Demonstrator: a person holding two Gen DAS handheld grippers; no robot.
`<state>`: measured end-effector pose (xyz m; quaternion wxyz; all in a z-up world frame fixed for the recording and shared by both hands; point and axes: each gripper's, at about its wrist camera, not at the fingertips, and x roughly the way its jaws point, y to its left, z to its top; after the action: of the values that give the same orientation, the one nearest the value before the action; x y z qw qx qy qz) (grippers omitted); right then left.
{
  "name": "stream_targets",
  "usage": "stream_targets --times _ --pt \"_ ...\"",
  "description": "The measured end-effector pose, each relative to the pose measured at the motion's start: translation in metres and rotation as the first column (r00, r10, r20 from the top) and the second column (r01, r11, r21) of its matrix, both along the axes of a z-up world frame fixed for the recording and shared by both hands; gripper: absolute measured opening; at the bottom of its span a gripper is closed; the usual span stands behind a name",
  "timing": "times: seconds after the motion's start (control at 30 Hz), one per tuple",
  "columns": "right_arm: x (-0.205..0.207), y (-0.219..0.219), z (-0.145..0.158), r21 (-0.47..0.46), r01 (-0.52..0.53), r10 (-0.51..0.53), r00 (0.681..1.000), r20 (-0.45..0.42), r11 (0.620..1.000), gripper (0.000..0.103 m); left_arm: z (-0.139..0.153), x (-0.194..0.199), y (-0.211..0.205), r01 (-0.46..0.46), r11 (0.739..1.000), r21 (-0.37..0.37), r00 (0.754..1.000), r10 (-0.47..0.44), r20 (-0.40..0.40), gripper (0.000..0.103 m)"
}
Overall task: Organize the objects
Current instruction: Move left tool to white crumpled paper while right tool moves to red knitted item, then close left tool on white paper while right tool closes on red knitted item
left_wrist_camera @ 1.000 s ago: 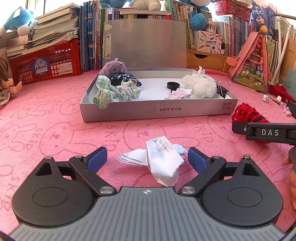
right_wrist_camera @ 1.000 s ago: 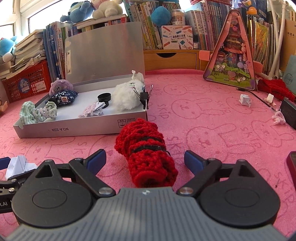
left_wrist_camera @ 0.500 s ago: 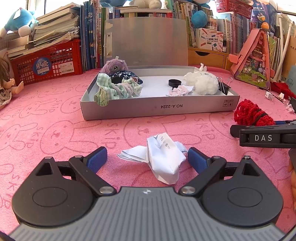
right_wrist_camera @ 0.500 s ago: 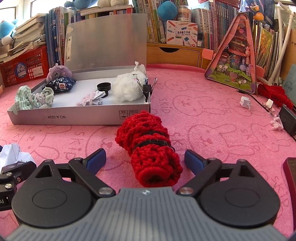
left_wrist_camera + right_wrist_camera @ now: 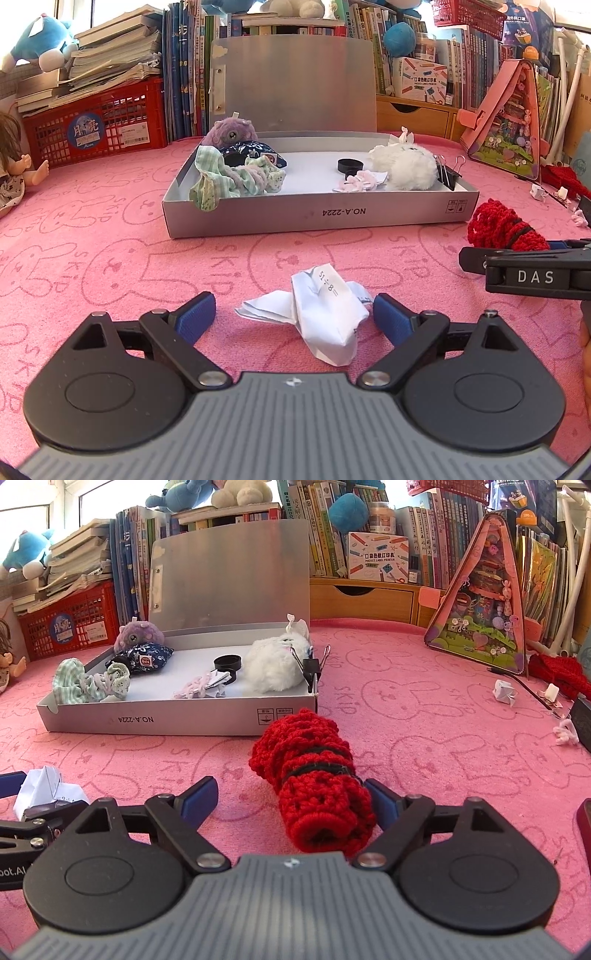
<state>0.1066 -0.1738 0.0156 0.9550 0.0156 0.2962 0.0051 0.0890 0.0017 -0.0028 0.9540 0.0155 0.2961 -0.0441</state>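
Observation:
A crumpled white paper (image 5: 325, 314) with printed digits lies on the pink cloth between the blue pads of my left gripper (image 5: 294, 314). Its jaws are closing; the left pad stands clear of the paper. A red knitted roll (image 5: 317, 782) with a black band lies between the fingers of my right gripper (image 5: 291, 799). Those jaws are closing too: the right pad is at the roll's side and the left pad is well apart. The roll (image 5: 502, 229) also shows at the right of the left wrist view. Behind both stands the open grey box (image 5: 314, 218).
The box (image 5: 177, 720) holds a white plush (image 5: 273, 664), a purple plush (image 5: 138, 637), a green checked cloth (image 5: 221, 177), a black ring and a binder clip. A pink triangular toy case (image 5: 480, 602), small bits of paper, a red crate (image 5: 92, 129) and shelves of books ring the cloth.
The right gripper's fingers have come a little closer together, and its right pad now sits against the red roll. The left gripper's fingers have narrowed only slightly around the paper.

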Motion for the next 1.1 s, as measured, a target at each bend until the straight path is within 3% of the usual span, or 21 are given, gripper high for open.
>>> stream_targets --times 0.3,0.63,0.8,0.9,1.1 --pt "-0.008 -0.003 0.004 0.034 -0.031 0.03 0.999 0.045 0.999 0.085 0.0 -0.003 -0.001 -0.007 1.0 0.001 1.0 0.007 0.009 0.089" --pt "-0.012 -0.004 0.004 0.037 -0.038 0.036 0.998 0.06 0.999 0.065 0.002 -0.012 0.003 -0.026 1.0 -0.014 0.999 0.027 0.024 0.076" --pt "-0.014 -0.003 0.004 0.027 -0.043 0.041 0.997 0.065 0.999 0.048 0.003 -0.017 0.004 -0.037 0.999 -0.021 0.999 0.038 0.032 0.061" --pt "-0.015 -0.004 0.005 0.043 -0.053 0.05 0.997 0.062 0.998 0.045 0.007 -0.018 0.008 -0.042 0.998 -0.054 0.999 0.044 0.032 0.052" --pt "-0.019 -0.001 0.009 0.095 -0.089 0.083 0.995 0.058 0.992 0.045 0.011 -0.021 0.006 -0.027 0.998 -0.062 0.999 0.03 0.039 0.051"
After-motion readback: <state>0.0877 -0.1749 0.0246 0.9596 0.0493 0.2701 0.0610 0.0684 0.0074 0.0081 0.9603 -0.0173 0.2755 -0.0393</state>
